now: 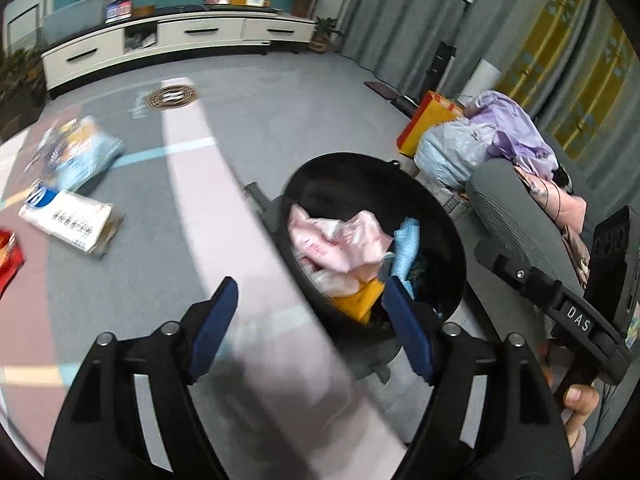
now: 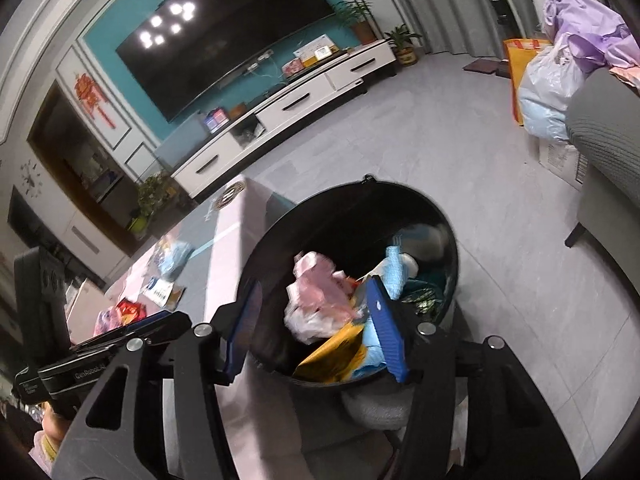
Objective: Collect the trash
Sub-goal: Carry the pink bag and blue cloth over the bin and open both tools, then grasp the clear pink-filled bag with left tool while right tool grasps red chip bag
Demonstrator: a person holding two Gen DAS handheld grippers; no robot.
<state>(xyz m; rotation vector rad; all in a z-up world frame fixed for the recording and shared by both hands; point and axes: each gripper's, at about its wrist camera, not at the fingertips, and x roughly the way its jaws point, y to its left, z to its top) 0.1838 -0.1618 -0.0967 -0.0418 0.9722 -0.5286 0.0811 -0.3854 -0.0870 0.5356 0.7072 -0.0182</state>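
A round black bin [image 1: 436, 208] [image 2: 454, 240] stands beside a pink and grey surface [image 1: 224, 208]. It holds a crumpled pink wrapper [image 1: 340, 240] [image 2: 316, 296], a blue piece [image 1: 406, 248] [image 2: 394, 272] and a yellow packet [image 1: 358, 300] [image 2: 334, 354]. My left gripper [image 1: 311, 284] hangs open over the bin's near left rim with nothing between its blue pads. My right gripper [image 2: 316, 284] is open above the bin, with the trash below it. On the surface lie a blue-white bag [image 1: 76, 152] [image 2: 174, 256], a white box [image 1: 68, 220] [image 2: 160, 290] and a red packet [image 1: 8, 256] [image 2: 130, 310].
A grey sofa [image 1: 516, 216] [image 2: 604, 140] stands right of the bin, with a purple bag [image 1: 516, 132] and a pale blue plastic bag [image 1: 452, 144] by it. A white TV cabinet [image 1: 176, 36] [image 2: 288, 108] lines the far wall, flanked by potted plants [image 1: 324, 32].
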